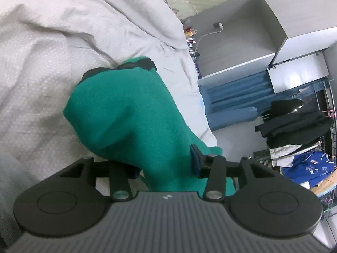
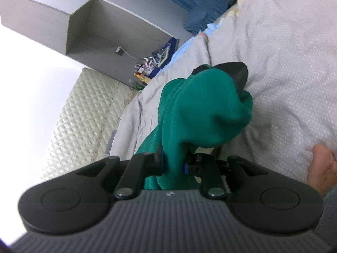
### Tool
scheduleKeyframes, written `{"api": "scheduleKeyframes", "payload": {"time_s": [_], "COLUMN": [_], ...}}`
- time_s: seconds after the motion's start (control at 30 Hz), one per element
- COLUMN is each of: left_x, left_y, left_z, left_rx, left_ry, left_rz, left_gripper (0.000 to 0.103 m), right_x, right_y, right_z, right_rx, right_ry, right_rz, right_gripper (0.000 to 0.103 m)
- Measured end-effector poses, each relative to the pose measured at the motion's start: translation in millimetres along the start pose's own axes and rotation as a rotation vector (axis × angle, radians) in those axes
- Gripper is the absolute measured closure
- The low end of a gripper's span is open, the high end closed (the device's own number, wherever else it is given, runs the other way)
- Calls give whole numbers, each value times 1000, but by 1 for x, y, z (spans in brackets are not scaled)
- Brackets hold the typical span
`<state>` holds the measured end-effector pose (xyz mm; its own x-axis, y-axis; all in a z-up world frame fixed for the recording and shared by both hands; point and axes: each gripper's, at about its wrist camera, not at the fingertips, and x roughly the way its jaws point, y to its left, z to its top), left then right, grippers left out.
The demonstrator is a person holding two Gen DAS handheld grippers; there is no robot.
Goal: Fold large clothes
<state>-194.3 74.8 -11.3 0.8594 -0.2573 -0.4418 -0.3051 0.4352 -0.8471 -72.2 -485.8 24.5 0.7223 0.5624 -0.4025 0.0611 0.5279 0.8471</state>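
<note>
From my left wrist camera, the green garment (image 1: pixel 126 113) bunches up in front of me above the pale grey bedsheet (image 1: pixel 42 73). My left gripper (image 1: pixel 166 166) has its fingers about halfway apart, and a thick fold of the green cloth runs between them; the blue-padded finger (image 1: pixel 195 161) on the right lies against the cloth, while the other finger is mostly hidden behind the fabric, so I cannot tell whether the fold is truly pinched. At the far top of the bundle the dark tips of my other gripper (image 1: pixel 145 63) poke out of the cloth. Beyond the bed stand grey cupboards (image 1: pixel 263 31), a blue curtain (image 1: pixel 236 92), and a rack with dark folded clothes (image 1: pixel 294 124) above a blue shirt (image 1: pixel 309 168).

From my right wrist camera, my right gripper (image 2: pixel 173 164) has its fingers drawn close together, clamped on a narrow gather of the same green garment (image 2: pixel 202 109), which rises from them into a rounded lump over the bedsheet (image 2: pixel 284 63). The black body of my left gripper (image 2: pixel 236 71) shows at the far end of the lump. A quilted cream panel (image 2: pixel 84 116) and grey cupboards (image 2: pixel 94 16) lie to the left. A bare foot (image 2: pixel 322 168) rests on the sheet at the right edge.
</note>
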Motion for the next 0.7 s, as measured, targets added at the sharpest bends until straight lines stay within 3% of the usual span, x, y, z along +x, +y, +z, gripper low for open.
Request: {"api": "scheduleKeyframes", "payload": {"time_s": [0.1, 0.17, 0.23, 0.37, 0.6, 0.7], "left_x": [-4, -8, -16, -18, 7, 23], "left_y": [-6, -12, -16, -34, -59, -73], "left_z": [2, 2, 2, 5, 32, 46], "left_rx": [20, 29, 41, 125, 124, 170], "left_ry": [-1, -15, -42, -83, -108, -125], "left_rz": [-40, -71, -111, -127, -95, -71], "left_gripper": [34, 28, 25, 22, 22, 21], "right_x": [-3, -4, -6, 0, 35, 50], "right_y": [-2, 1, 6, 18, 34, 38], "right_z": [3, 7, 10, 22, 51, 62], "right_rx": [39, 40, 34, 3, -11, -21], "right_ry": [-3, -7, -15, -37, -24, -19], "right_rz": [45, 90, 138, 184, 177, 159], "right_gripper": [74, 59, 51, 51, 51, 51]}}
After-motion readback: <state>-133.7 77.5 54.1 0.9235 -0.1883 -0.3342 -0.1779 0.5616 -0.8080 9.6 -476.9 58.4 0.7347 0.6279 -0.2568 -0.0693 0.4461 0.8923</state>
